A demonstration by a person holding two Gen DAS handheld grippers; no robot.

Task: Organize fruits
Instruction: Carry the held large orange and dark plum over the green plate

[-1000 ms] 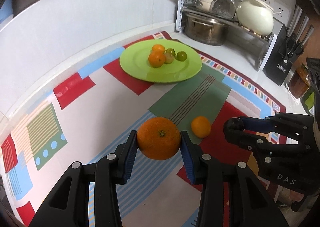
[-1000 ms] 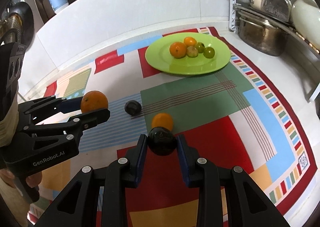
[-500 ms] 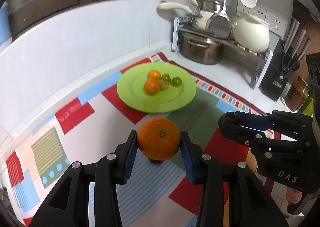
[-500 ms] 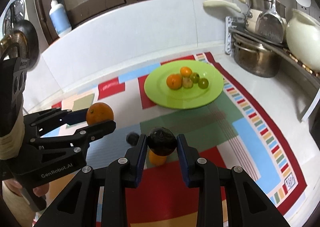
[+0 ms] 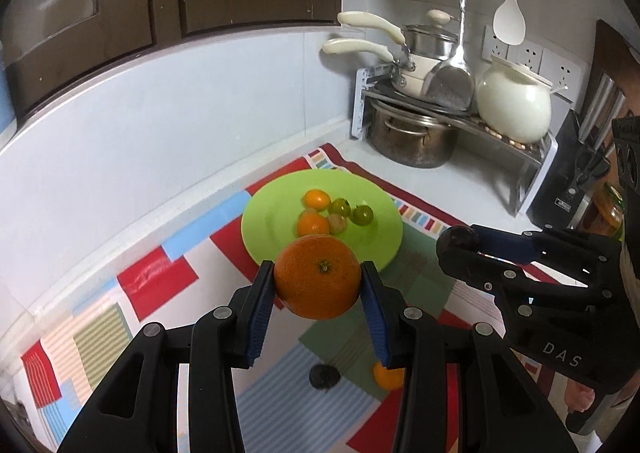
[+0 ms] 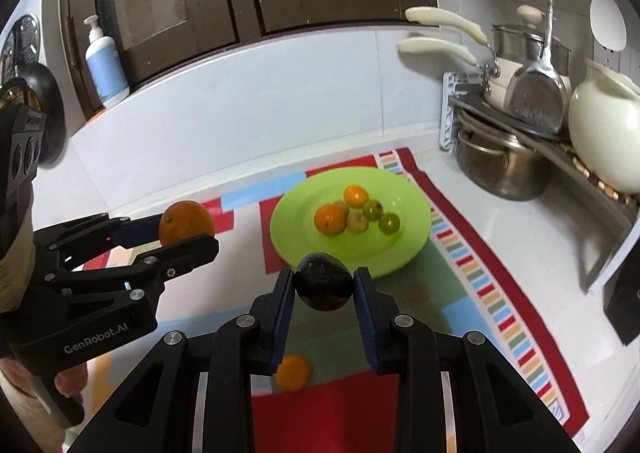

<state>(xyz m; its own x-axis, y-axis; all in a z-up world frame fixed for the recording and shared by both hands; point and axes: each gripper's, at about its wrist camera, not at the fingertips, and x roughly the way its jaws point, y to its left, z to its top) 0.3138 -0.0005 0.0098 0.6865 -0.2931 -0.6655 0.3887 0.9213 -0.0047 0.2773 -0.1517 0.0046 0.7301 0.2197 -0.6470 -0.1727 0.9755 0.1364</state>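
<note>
My left gripper [image 5: 318,289] is shut on a large orange [image 5: 317,276], held above the patterned mat; the orange also shows in the right wrist view [image 6: 186,222]. My right gripper [image 6: 323,293] is shut on a dark round fruit [image 6: 324,287], seen from the side in the left wrist view [image 5: 454,240]. A green plate [image 5: 264,221] ahead holds several small orange and green fruits [image 5: 340,209]; the plate also shows in the right wrist view [image 6: 292,241]. A small orange [image 5: 386,375] and a dark fruit [image 5: 324,376] lie on the mat below the grippers.
A rack with pots, pans and a white jar [image 5: 514,105] stands at the back right. A knife block [image 5: 576,181] is at the far right. A soap bottle [image 6: 102,65] stands on the ledge at the left. The white backsplash wall runs behind the mat.
Both grippers have risen and tilted up with their fruits, moving toward the plate; the mat's loose fruits now sit lower in view.
</note>
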